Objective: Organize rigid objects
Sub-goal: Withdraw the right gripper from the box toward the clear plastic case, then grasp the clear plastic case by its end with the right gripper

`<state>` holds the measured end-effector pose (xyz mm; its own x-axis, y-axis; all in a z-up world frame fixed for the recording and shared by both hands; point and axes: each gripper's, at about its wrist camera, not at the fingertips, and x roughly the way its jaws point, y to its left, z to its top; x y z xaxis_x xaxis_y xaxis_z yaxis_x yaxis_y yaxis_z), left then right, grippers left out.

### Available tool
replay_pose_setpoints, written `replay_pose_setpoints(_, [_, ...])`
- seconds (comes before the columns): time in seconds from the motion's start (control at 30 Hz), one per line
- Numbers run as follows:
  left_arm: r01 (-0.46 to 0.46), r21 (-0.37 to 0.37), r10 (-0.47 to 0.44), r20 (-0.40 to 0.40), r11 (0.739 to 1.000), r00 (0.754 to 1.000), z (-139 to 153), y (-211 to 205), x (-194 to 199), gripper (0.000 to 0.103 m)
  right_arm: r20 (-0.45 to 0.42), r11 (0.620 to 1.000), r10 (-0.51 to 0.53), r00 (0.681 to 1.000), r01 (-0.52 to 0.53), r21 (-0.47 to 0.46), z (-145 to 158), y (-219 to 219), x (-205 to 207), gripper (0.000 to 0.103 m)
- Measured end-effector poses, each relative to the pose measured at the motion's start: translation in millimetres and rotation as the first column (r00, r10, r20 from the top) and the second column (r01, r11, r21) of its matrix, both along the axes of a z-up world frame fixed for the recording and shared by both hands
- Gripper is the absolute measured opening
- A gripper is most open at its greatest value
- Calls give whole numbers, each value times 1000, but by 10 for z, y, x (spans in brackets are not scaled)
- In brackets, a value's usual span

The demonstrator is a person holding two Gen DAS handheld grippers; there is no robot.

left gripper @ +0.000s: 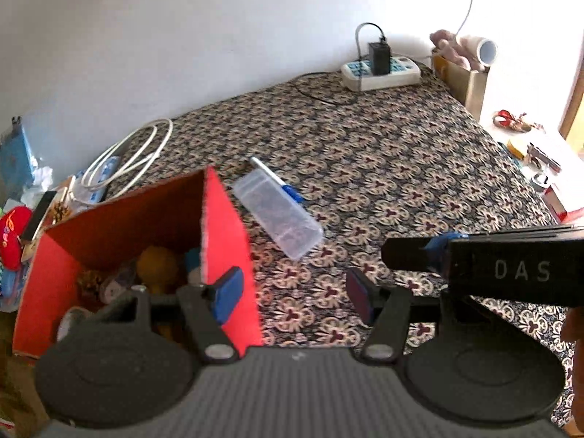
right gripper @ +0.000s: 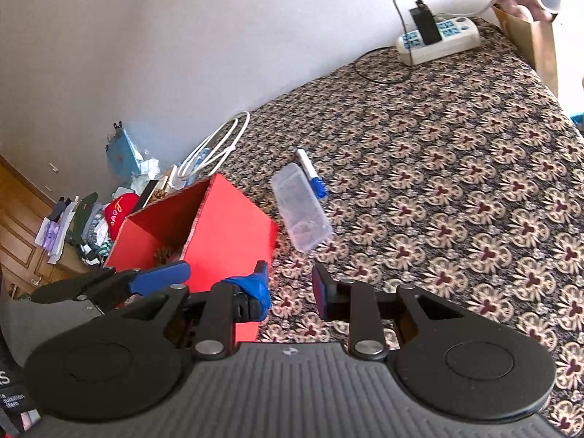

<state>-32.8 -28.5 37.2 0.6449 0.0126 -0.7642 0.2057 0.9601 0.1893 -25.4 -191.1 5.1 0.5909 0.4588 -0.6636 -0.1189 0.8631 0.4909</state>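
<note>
A red cardboard box [left gripper: 222,241] stands open on the patterned tablecloth [left gripper: 383,168], with several small items inside, one of them an orange toy [left gripper: 157,262]. Just right of the box a clear plastic case [left gripper: 279,213] lies flat, and a white marker with a blue cap [left gripper: 277,180] rests against its far side. My left gripper [left gripper: 294,292] is open and empty, its left pad over the box's right wall. My right gripper [right gripper: 290,288] hovers beside the box [right gripper: 226,226] with a narrow gap between its jaws and nothing in it. The case [right gripper: 303,211] lies ahead of it.
At the far edge, a white power strip [left gripper: 381,73] holds a black charger. A coiled white cable [left gripper: 127,157] lies behind the box. A paper bag [left gripper: 463,80] with a plush toy stands at the back right. Loose clutter and a red plush [left gripper: 12,237] lie left of the box.
</note>
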Motion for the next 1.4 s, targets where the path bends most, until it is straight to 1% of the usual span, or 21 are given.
replay_pose_setpoints(0.13, [15,6,-15,-18,1000,1000,-88,-137,-7,62,-14,1000,-10,1000,10,1,-47,-120,-41,10])
replay_pose_setpoints(0.37, [17,17,-15,-65,1000,998,-301,-282,-11,62,-52,1000,-13,999,13,1,-185,-257,-76,10])
replay_pose_setpoints(0.53, [10,11,-9,-95,1000,995,-457,-292,-24,63,-82,1000,-4,997,4,3,-309,-279,-62,10])
replay_pose_setpoints(0.6, [11,20,-9,-101,1000,995,-547,-298,-41,64,-97,1000,3,995,-3,2,-364,-265,-31,10])
replay_pose_setpoints(0.67, [13,26,-10,-101,1000,995,-631,-290,-52,64,-106,1000,8,994,-9,-8,-415,-249,-4,10])
replay_pose_setpoints(0.8, [16,8,-15,-109,1000,994,-777,-272,-28,64,-124,999,19,992,-24,-37,-514,-214,82,10])
replay_pose_setpoints(0.93, [17,3,-17,-92,1000,996,-923,-266,14,64,-130,996,34,991,-44,-76,-572,-189,263,10])
replay_pose_setpoints(1.07, [18,-12,-19,-73,1000,997,-1031,-270,79,65,-127,995,44,991,-55,-85,-588,-131,531,10])
replay_pose_setpoints(1.2, [18,2,-18,-31,1000,999,-1119,-264,137,66,-101,991,82,992,-92,-93,-554,45,813,10])
replay_pose_setpoints(1.4, [15,-5,-15,-12,1000,1000,-1211,-177,260,68,-66,978,163,984,-170,-123,-522,403,1240,10])
